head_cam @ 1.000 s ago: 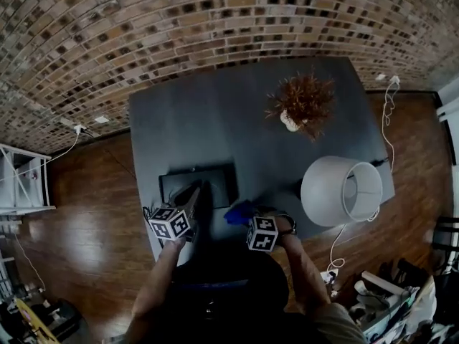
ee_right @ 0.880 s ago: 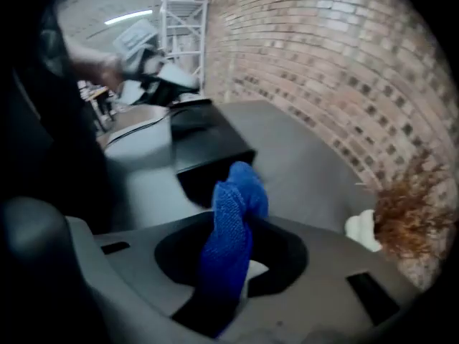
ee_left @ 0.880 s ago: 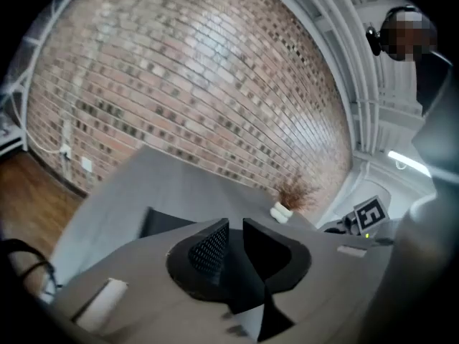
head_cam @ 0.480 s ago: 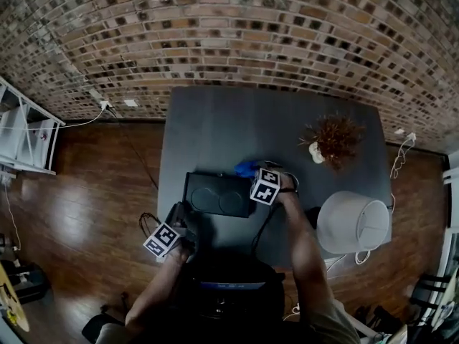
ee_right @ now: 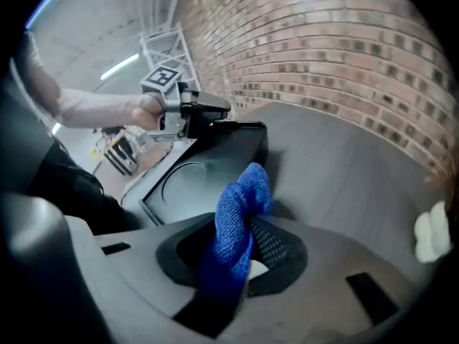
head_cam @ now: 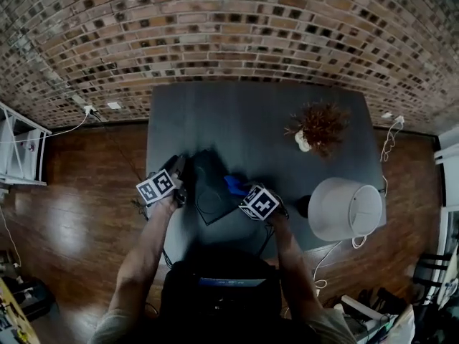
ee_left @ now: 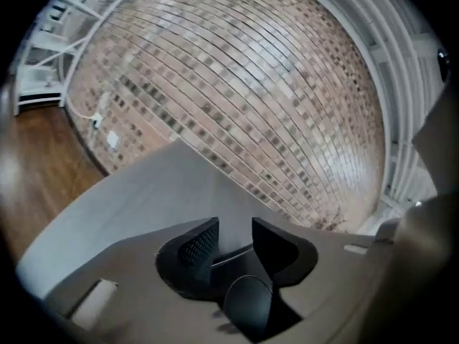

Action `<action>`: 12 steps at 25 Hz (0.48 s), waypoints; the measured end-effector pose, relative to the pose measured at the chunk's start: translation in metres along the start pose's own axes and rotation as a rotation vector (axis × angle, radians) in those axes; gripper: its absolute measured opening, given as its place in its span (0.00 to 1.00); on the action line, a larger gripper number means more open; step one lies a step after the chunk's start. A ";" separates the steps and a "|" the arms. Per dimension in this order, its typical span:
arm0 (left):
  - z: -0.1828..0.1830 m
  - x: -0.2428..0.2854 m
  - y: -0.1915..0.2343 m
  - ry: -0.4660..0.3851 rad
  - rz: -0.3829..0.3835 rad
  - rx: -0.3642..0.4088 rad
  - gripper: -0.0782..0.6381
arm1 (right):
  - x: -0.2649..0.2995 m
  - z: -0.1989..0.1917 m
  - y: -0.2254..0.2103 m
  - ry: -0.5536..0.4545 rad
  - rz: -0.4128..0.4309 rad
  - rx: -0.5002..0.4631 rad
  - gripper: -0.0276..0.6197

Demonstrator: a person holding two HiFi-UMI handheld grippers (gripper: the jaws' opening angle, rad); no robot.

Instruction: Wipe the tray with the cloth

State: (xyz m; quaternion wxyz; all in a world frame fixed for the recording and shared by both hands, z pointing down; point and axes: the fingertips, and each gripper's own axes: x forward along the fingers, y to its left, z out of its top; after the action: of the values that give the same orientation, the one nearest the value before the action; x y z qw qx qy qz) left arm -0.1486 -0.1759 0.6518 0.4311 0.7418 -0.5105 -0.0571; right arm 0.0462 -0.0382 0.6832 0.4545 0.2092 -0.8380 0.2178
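While the right gripper (ee_right: 247, 241) has its jaws closed tight on the blue cloth (ee_right: 240, 206), a bunched end of that cloth sticks up past the jaw tips and the rest trails back under the gripper body. Just beyond the cloth's end, ahead and to the left of these jaws, lies the black tray (ee_right: 188, 186), a shallow rectangle with a round recess marked in its floor. Whether the cloth touches the tray's near edge cannot be told. From the head view the tray sits skewed to the edges of the dark grey table (head_cam: 244, 117), between the two grippers, with the cloth at its right-hand side. The left gripper (ee_left: 235, 229) is at the tray's opposite side, by the corner farthest from the right gripper. Its jaws have just been opening and now stand apart with a clear gap. Only bare tabletop shows through that gap, and nothing is pinched between the pads. Whether its tips rest against the tray's rim cannot be made out. Ahead of the left gripper the table runs to a brick wall (ee_left: 272, 99). Well off to the right of the right gripper stand a white lampshade (head_cam: 344, 208) and, farther along the table, a dried reddish plant (head_cam: 318, 124).
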 end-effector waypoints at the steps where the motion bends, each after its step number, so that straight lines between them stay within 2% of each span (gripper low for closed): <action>1: 0.004 0.013 -0.010 0.026 -0.067 0.039 0.31 | 0.002 -0.004 0.013 -0.028 0.028 0.066 0.19; 2: 0.007 0.023 -0.018 0.045 -0.123 0.061 0.31 | 0.005 -0.006 0.025 -0.056 0.058 0.121 0.19; 4: 0.010 0.031 -0.025 0.077 -0.188 0.064 0.31 | 0.012 -0.010 0.045 -0.105 0.098 0.198 0.20; 5: 0.008 0.026 -0.029 0.096 -0.211 0.065 0.26 | 0.015 -0.014 0.050 -0.117 0.108 0.220 0.20; 7: -0.007 0.003 -0.042 0.153 -0.251 0.108 0.24 | 0.018 -0.026 0.059 -0.123 0.138 0.233 0.20; 10: -0.053 -0.038 -0.050 0.264 -0.212 0.259 0.25 | 0.019 -0.036 0.083 -0.120 0.243 0.192 0.20; 12: -0.075 -0.053 -0.050 0.289 -0.167 0.350 0.26 | 0.021 -0.039 0.094 -0.066 0.267 0.121 0.20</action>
State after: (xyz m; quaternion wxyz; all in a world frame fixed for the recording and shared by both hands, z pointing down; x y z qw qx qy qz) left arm -0.0988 -0.0840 0.6442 0.3584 0.8454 -0.3824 0.1033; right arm 0.0101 0.0569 0.7032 0.3801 0.1301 -0.8582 0.3195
